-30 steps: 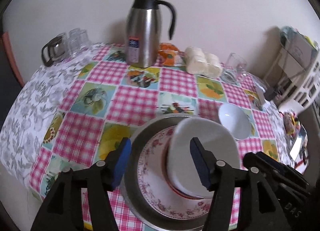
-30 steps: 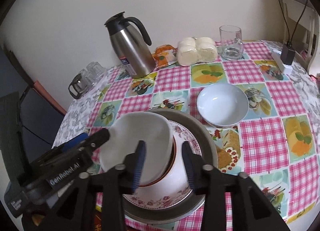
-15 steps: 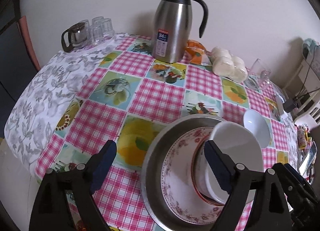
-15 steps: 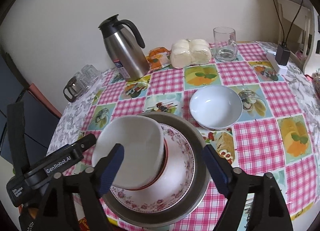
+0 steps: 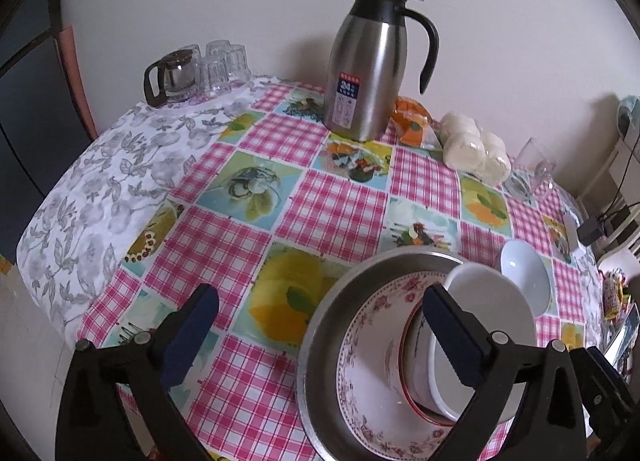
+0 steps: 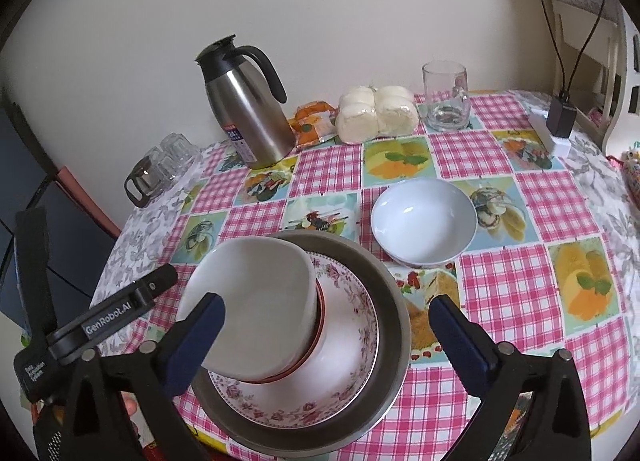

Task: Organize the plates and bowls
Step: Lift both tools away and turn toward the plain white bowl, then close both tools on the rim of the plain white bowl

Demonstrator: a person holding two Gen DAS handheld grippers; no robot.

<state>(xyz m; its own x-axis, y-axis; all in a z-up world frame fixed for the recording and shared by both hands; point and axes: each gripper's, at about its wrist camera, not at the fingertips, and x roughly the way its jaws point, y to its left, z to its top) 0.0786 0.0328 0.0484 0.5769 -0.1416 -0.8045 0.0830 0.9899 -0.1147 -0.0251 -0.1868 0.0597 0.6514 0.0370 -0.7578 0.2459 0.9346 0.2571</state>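
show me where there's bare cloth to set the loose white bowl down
Widest free patch: the checked cloth between the steel thermos jug, the clear glasses and the metal basin holding the stack. Another lies right of the loose white bowl. The back edge is crowded: orange packet, wrapped buns, glass mug.

Plain cream wall [image 6: 320,13] behind a round table [image 5: 92,181] under checked pink-and-fruit cloth over grey floral cloth. White furniture [image 6: 616,73] at right. Soft, even daylight.
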